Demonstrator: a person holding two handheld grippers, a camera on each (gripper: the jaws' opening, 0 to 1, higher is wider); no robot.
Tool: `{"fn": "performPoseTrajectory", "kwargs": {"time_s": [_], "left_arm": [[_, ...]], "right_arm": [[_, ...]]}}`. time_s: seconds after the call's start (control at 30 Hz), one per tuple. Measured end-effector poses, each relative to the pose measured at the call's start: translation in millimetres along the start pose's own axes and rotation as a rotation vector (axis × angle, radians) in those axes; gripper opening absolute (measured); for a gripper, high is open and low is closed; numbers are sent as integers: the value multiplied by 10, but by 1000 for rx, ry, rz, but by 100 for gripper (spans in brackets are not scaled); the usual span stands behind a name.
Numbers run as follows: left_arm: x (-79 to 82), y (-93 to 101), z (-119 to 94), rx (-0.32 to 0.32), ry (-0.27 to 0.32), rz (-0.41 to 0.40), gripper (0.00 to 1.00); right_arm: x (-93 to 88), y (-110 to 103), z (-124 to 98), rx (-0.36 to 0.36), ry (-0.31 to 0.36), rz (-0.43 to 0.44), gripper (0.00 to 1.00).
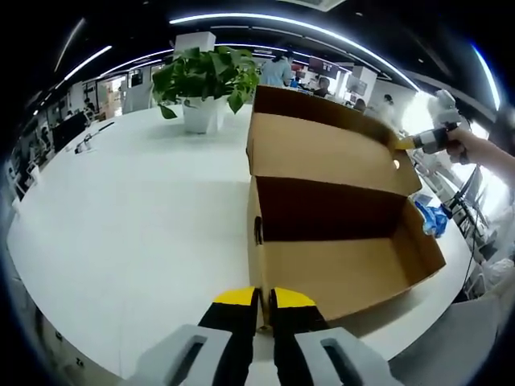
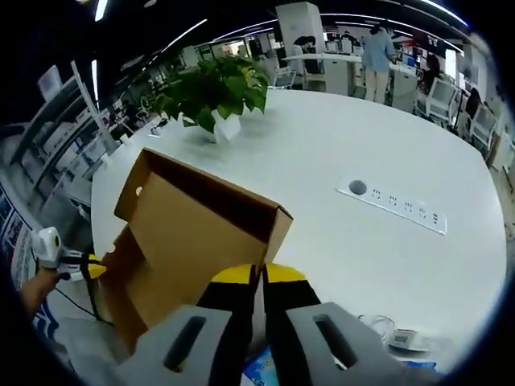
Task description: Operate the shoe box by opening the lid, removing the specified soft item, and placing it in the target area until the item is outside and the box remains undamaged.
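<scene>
An open cardboard shoe box [image 1: 346, 269] lies on the white table [image 1: 137, 217], its lid [image 1: 322, 149] tipped up and back. The stretch of box floor that shows is bare cardboard. My left gripper [image 1: 261, 299] is shut on the box's near end wall. My right gripper [image 1: 406, 143], held by a hand, pinches the lid's far edge. In the right gripper view the lid [image 2: 201, 233] shows from behind, with my right gripper [image 2: 259, 277] shut on its edge and the left gripper [image 2: 95, 269] at the box's far end. A blue soft item [image 1: 429, 217] lies outside the box.
A potted plant [image 1: 205, 80] stands on the table behind the box, the same plant [image 2: 213, 92] showing beyond the lid. A socket strip [image 2: 394, 205] is set into the tabletop. A bit of blue [image 2: 259, 371] and a white cable [image 2: 394, 334] lie near the table's edge. People stand far back.
</scene>
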State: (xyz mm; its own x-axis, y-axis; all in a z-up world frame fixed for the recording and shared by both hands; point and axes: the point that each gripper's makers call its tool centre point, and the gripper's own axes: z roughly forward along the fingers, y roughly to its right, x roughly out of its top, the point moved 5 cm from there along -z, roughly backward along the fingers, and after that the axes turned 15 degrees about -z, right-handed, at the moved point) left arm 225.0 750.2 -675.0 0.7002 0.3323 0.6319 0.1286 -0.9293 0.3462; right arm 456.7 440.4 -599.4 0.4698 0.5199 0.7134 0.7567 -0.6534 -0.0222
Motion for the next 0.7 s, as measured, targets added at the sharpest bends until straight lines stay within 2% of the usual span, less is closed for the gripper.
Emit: {"fn": "performPoseTrajectory", "kwargs": {"time_s": [0.7], "left_arm": [[-7,-3,7,-10,8,0,6]], "right_arm": [[-20,-196,-297,-22,98,-21,0]]}}
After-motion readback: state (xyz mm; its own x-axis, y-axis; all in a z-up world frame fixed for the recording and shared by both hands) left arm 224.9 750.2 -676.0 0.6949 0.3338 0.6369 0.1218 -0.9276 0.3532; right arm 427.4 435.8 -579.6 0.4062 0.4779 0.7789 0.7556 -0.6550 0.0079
